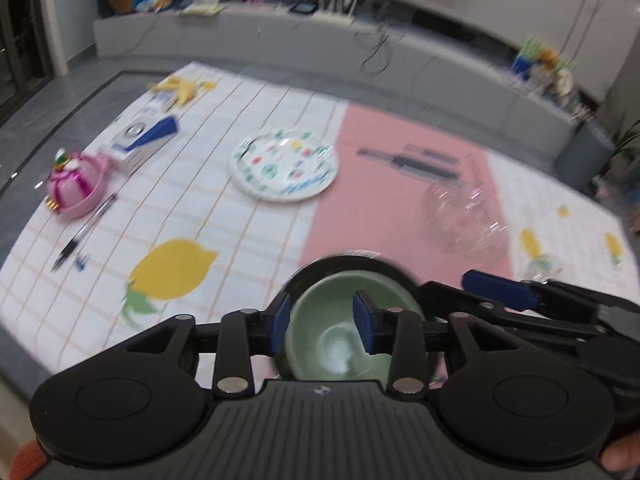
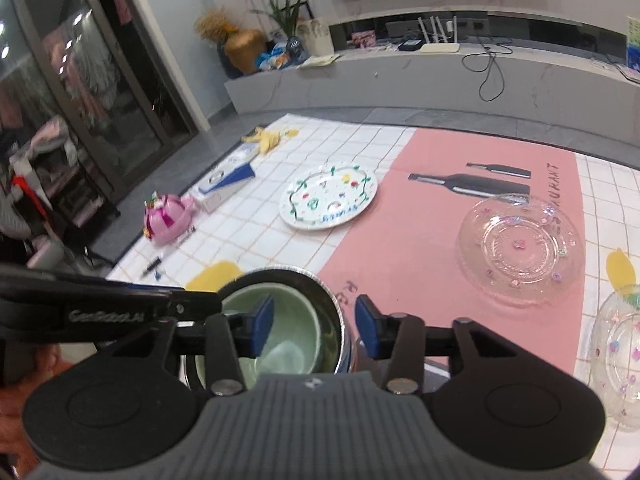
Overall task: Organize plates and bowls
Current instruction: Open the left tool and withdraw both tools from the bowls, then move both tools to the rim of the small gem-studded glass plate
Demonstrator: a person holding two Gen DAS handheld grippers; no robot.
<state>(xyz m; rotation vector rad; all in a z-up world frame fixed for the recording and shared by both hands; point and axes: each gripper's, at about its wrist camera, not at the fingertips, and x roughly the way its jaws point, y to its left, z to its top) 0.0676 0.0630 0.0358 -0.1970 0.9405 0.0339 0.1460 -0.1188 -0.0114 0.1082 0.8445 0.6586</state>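
Observation:
A pale green bowl (image 1: 340, 340) sits nested inside a dark metal bowl (image 1: 344, 266) at the table's near edge. My left gripper (image 1: 324, 322) straddles the left walls of both bowls, one pad inside the green bowl, the other outside the metal bowl; the gap looks wide. My right gripper (image 2: 316, 326) straddles the metal bowl's (image 2: 320, 284) right rim, one pad inside the green bowl (image 2: 288, 320). A white flowered plate (image 1: 285, 168) (image 2: 329, 195) lies mid-table. A clear glass dish (image 2: 520, 249) (image 1: 466, 222) lies on the pink mat; another glass dish (image 2: 618, 364) is at the right edge.
A pink toy pot (image 1: 76, 182) (image 2: 168, 220), a pen (image 1: 86, 232), a blue-white box (image 1: 142, 138) and banana peel (image 1: 180, 88) lie on the left of the table. A grey TV bench (image 2: 400, 76) runs behind the table.

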